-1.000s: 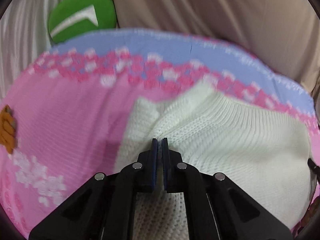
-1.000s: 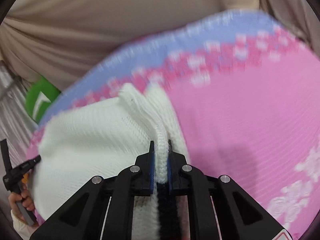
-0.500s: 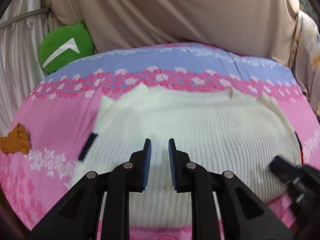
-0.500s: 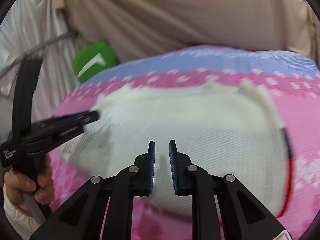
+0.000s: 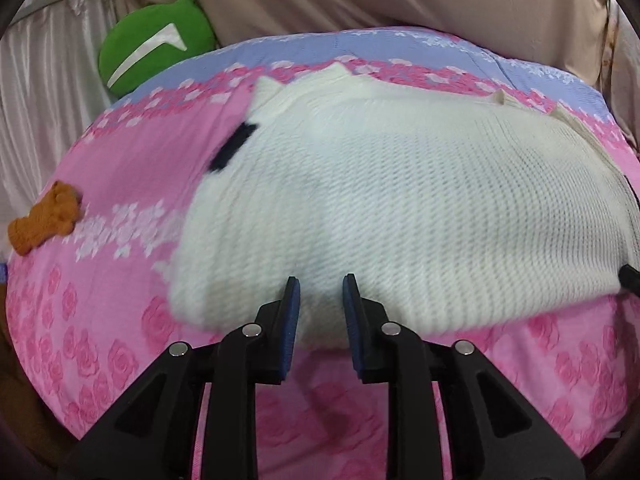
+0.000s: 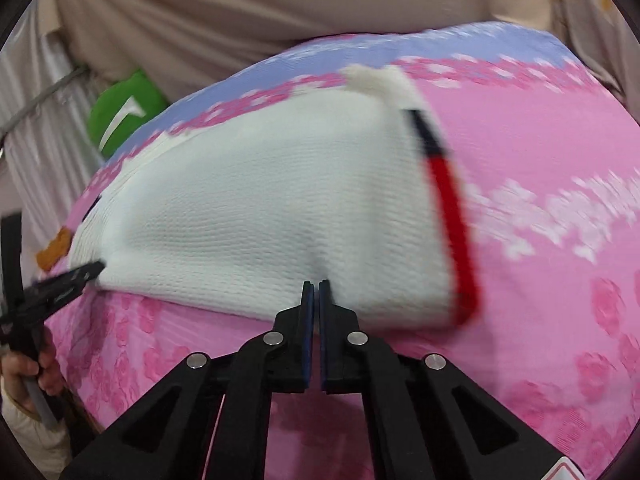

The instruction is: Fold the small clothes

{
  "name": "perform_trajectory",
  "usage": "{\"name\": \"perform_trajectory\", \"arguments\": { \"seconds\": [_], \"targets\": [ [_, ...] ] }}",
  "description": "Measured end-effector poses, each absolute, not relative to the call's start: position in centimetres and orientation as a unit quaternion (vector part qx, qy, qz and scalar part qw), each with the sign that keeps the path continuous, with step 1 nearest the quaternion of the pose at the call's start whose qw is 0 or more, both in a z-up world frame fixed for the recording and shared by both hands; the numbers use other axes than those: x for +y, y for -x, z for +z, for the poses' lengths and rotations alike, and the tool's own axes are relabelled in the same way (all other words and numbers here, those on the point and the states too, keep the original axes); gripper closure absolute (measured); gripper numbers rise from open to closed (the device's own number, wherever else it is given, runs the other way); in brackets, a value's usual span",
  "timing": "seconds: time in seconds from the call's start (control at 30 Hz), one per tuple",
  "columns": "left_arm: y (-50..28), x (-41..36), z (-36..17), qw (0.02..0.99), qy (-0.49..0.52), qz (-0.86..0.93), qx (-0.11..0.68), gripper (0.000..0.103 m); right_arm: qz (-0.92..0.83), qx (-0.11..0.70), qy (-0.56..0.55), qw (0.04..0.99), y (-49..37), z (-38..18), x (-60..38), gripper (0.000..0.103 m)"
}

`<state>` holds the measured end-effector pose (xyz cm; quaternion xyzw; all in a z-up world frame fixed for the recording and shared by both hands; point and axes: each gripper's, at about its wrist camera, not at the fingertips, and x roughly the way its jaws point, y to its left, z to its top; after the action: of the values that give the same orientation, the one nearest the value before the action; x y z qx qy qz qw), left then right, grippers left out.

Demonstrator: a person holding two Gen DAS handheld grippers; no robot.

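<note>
Sweater (image 5: 400,208) lies on the bedspread (image 5: 132,168) — cushion (image 5: 152,48) behind, toy (image 5: 44,218) to its left.

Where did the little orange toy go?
The little orange toy lies at the far left of the left wrist view, on the pink bedspread, left of the white knit garment and below the green cushion.

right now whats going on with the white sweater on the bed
A person is folding a white knit sweater spread on a pink flowered bedspread, one gripper in each hand. The left gripper has its jaws open at the sweater's near edge, holding nothing. The right gripper has its jaws nearly together at the near hem; whether they pinch fabric is unclear.
</note>
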<state>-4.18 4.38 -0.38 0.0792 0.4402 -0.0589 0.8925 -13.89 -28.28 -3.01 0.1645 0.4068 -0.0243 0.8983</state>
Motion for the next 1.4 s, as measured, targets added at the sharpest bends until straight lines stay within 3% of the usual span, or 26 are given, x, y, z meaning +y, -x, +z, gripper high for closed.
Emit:
{"name": "perform_trajectory", "arguments": {
  "seconds": [0.03, 0.07, 0.1, 0.2, 0.23, 0.37, 0.6, 0.77, 0.83, 0.87, 0.9, 1.13, 1.2, 1.23, 1.27, 1.3, 1.4],
  "targets": [
    [4.5, 4.8, 0.0, 0.892, -0.072, -0.058, 0.443, 0.081, -0.038, 0.403, -0.171, 0.898, 14.4, -2.6, -29.0, 0.102],
    [4.8, 5.1, 0.7, 0.894, -0.061, -0.060, 0.440, 0.081, -0.048, 0.395, -0.171, 0.901, 14.4, -2.0, -29.4, 0.092],
    [4.8, 5.3, 1.6, 0.897, -0.050, -0.064, 0.434, 0.079, -0.059, 0.384, -0.168, 0.906, 14.4, -1.1, -29.6, 0.089],
    [3.8, 4.7, 4.0, 0.911, -0.047, -0.065, 0.404, 0.060, -0.071, 0.347, -0.157, 0.922, 13.0, 1.8, -30.2, 0.069],
    [3.0, 4.3, 4.8, 0.917, -0.053, -0.059, 0.392, 0.059, -0.075, 0.336, -0.151, 0.927, 12.3, 2.7, -30.5, 0.066],
    [0.1, 2.2, 6.6, 0.929, -0.071, -0.036, 0.361, 0.059, -0.059, 0.314, -0.140, 0.937, 8.7, 5.6, -28.7, 0.064],
    [-1.7, -1.0, 5.8, 0.929, -0.091, -0.017, 0.358, 0.059, 0.123, 0.263, -0.083, 0.953, 7.8, 10.1, -16.0, 0.065],
    [-2.1, 0.1, 5.5, 0.928, -0.093, -0.006, 0.361, 0.059, 0.052, 0.280, -0.071, 0.956, 6.8, 8.9, -19.1, 0.063],
    [-2.8, 1.1, 6.1, 0.930, -0.086, -0.003, 0.358, 0.050, 0.002, 0.297, -0.083, 0.951, 6.0, 7.7, -23.0, 0.056],
    [-3.7, 1.8, 6.4, 0.932, -0.078, -0.004, 0.355, 0.034, -0.034, 0.310, -0.087, 0.946, 5.4, 6.9, -25.6, 0.056],
    [-4.8, 2.2, 6.5, 0.932, -0.072, -0.005, 0.355, 0.026, -0.064, 0.322, -0.090, 0.940, 4.7, 6.1, -28.0, 0.055],
    [-13.9, 2.9, 3.0, 0.903, -0.030, -0.017, 0.428, 0.028, -0.117, 0.384, -0.112, 0.909, -1.1, 2.6, -34.5, 0.053],
    [-15.2, 2.7, 1.7, 0.896, -0.018, -0.019, 0.443, 0.042, -0.106, 0.401, -0.114, 0.903, -3.0, 1.5, -34.1, 0.053],
    [-15.5, 2.5, 1.3, 0.895, -0.020, -0.017, 0.445, 0.047, -0.105, 0.409, -0.110, 0.900, -3.7, 1.0, -33.8, 0.056],
    [-15.6, 2.2, 1.2, 0.896, -0.025, -0.017, 0.443, 0.066, -0.104, 0.411, -0.104, 0.900, -4.1, 0.7, -33.5, 0.080],
    [-15.6, 1.9, 1.2, 0.897, -0.029, -0.018, 0.441, 0.075, -0.105, 0.407, -0.096, 0.902, -4.2, 0.8, -33.2, 0.089],
    [-15.2, 2.1, 3.1, 0.909, -0.013, -0.027, 0.417, 0.082, -0.096, 0.353, -0.119, 0.923, -2.8, 3.2, -33.4, 0.092]
  ]
}}
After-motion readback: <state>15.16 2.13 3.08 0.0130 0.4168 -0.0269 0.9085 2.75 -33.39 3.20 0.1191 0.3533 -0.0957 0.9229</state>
